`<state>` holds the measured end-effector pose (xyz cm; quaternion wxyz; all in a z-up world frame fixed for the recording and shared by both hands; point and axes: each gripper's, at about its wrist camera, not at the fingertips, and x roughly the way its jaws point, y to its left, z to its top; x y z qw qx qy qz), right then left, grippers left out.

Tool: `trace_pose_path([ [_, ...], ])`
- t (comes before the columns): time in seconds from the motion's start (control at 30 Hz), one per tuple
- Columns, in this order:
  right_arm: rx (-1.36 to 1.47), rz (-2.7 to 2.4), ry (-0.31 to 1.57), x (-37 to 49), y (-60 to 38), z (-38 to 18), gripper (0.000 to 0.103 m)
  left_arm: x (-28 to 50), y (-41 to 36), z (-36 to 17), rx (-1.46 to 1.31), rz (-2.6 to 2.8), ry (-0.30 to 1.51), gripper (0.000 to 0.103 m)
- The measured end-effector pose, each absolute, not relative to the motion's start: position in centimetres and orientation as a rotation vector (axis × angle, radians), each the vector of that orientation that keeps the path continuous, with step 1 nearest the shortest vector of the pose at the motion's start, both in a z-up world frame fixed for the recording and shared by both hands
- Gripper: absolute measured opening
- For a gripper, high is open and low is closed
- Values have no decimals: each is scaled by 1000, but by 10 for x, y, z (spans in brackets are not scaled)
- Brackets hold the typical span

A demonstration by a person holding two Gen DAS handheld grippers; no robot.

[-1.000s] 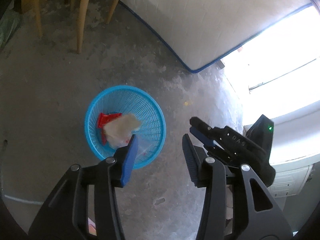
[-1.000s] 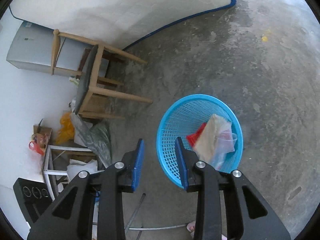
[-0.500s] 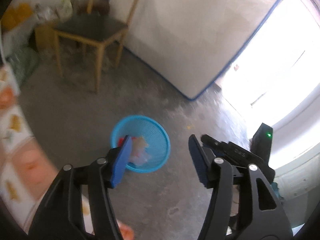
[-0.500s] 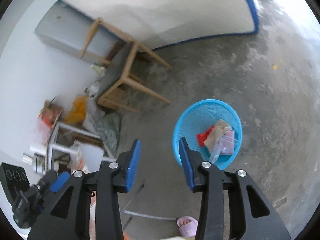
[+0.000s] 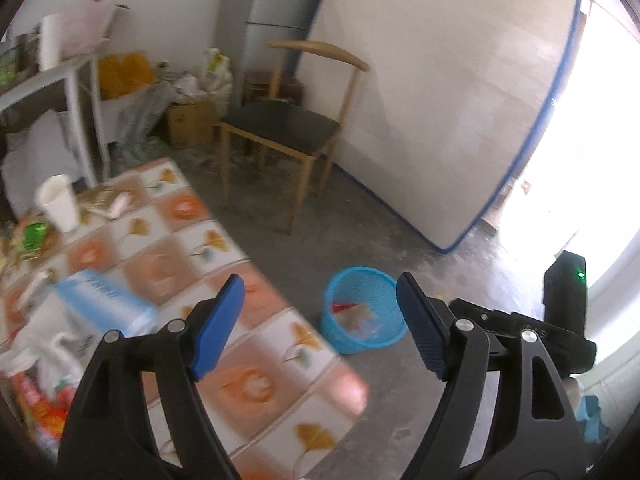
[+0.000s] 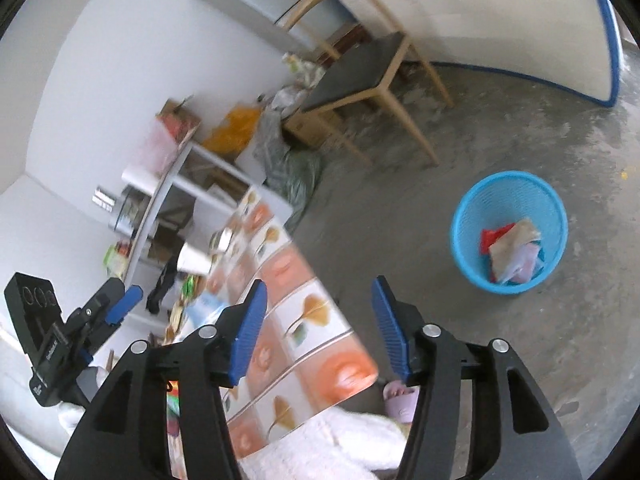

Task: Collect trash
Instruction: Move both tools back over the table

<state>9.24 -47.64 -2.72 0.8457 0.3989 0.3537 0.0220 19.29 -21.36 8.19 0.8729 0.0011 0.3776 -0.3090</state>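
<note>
A blue mesh basket (image 5: 363,309) (image 6: 509,232) stands on the concrete floor with red, tan and pink wrappers inside. My left gripper (image 5: 320,316) hangs high over the table's corner, jaws opening, nothing between them. My right gripper (image 6: 318,332) is also above the table edge, jaws opening and empty. On the patterned table (image 5: 256,384) (image 6: 316,344) lie a white paper cup (image 5: 58,202) (image 6: 194,261), a blue-white tissue pack (image 5: 104,304), a green wrapper (image 5: 34,236) and red packets (image 5: 44,412). The left gripper (image 6: 120,308) shows at the right wrist view's left edge.
A wooden chair (image 5: 288,128) (image 6: 360,68) stands by a leaning mattress (image 5: 440,100). A white shelf (image 5: 52,80) and bags and boxes (image 5: 184,100) fill the far corner. A pink slipper (image 6: 400,400) lies on the floor near the table. Bright doorway at right.
Both grippers rose and pulled back from over the basket, which now looks small and far. The table has come into view. Both pairs of jaws widened.
</note>
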Motion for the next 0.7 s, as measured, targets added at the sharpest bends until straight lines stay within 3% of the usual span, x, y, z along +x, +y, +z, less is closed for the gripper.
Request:
trace_pose_path([
  [0.27,659,235,855,131,-384,-1,56,203,-109,92,-37,-517,833,76],
  [0.43,504,353,905,174,-324,21,74,225,-57,79,42,-447,918,78],
  [0.7,305,548,971,267,-236,24,80,278,-12,34,158,-374,1105,78],
])
